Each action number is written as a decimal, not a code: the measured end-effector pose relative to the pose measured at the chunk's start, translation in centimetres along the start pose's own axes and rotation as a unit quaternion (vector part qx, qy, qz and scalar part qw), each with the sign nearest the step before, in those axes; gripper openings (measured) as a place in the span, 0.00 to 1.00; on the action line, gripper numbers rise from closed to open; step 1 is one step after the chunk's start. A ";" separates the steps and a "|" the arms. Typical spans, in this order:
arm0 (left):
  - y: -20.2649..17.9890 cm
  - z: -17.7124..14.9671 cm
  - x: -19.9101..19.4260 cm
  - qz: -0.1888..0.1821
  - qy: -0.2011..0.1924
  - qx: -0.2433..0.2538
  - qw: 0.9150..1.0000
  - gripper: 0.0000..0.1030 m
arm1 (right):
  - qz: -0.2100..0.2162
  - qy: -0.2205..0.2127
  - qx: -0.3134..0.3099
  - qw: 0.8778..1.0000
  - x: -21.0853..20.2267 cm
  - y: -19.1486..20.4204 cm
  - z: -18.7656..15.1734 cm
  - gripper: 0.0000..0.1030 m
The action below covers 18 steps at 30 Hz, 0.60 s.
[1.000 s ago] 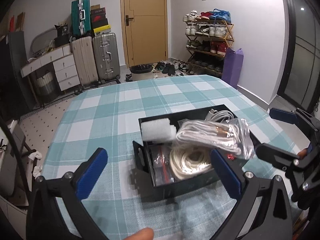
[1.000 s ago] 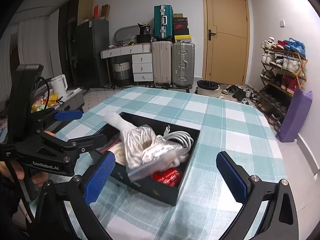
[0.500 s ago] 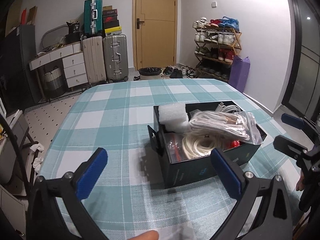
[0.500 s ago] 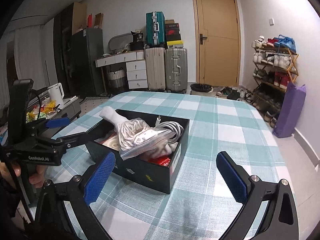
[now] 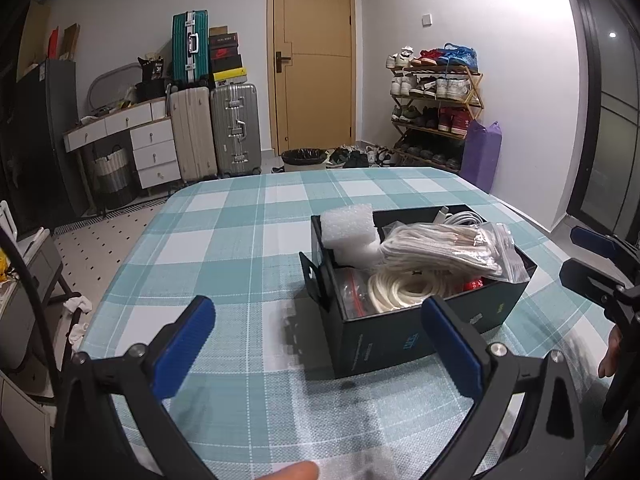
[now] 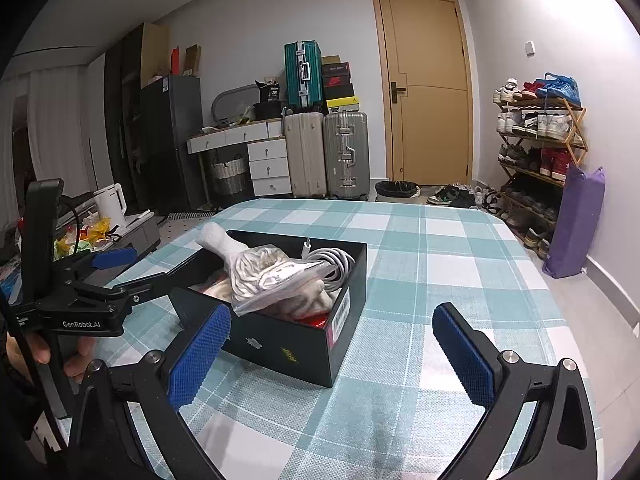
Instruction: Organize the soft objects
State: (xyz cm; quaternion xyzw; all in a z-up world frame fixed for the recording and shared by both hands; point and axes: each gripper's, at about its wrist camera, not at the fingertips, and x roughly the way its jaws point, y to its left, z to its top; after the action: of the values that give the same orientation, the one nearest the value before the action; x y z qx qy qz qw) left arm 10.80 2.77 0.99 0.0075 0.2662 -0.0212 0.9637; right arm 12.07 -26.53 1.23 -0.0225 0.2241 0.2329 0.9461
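Both tongs are spread wide and pinch nothing. The left gripper [image 5: 316, 334] hangs low over the checked tablecloth [image 5: 240, 240], with the black box [image 5: 420, 332] at its 1 o'clock, the right-hand blue pad overlapping the box's near wall in that view. The right gripper [image 6: 332, 354] faces the same box [image 6: 296, 344] at its 11 o'clock, well apart from the contents.

The soft things all sit in the box: a white foam block [image 5: 350, 228] propped at the far left corner, a clear zip bag of white cord [image 5: 448, 252] lying across the top and overhanging the right rim, a loose rope coil [image 5: 400, 288] beneath it, and a grey cable [image 6: 332, 262] at the back. Something red lies under the bag; it is probably a packet, though too much is hidden to say.

3 risks stand out. The bag sits heaped above the rim, so a nudge from either gripper may slide it out onto the cloth. The foam block stands tall and light, and a brush may topple it. The box looks light, so a 1-sided push may skate it across the cloth rather than settle anything
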 end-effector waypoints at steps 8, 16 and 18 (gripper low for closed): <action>0.0 -0.4 0.0 0.006 -0.008 0.003 1.000 1.00 | 0.001 -0.002 -0.001 1.000 -0.1 -0.1 -0.2 1.00; -0.1 -0.5 -0.1 0.004 -0.014 0.004 1.000 1.00 | -0.001 -0.011 -0.002 1.000 -0.2 0.1 -0.2 1.00; -0.1 -0.5 0.0 0.004 -0.014 0.002 1.000 1.00 | -0.003 -0.013 -0.003 1.000 -0.3 0.2 -0.2 1.00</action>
State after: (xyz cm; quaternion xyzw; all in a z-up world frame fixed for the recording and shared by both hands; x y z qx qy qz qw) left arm 10.49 2.72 0.57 0.0104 0.2529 -0.0176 0.9673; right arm 11.67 -26.49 1.15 -0.0229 0.2116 0.2307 0.9495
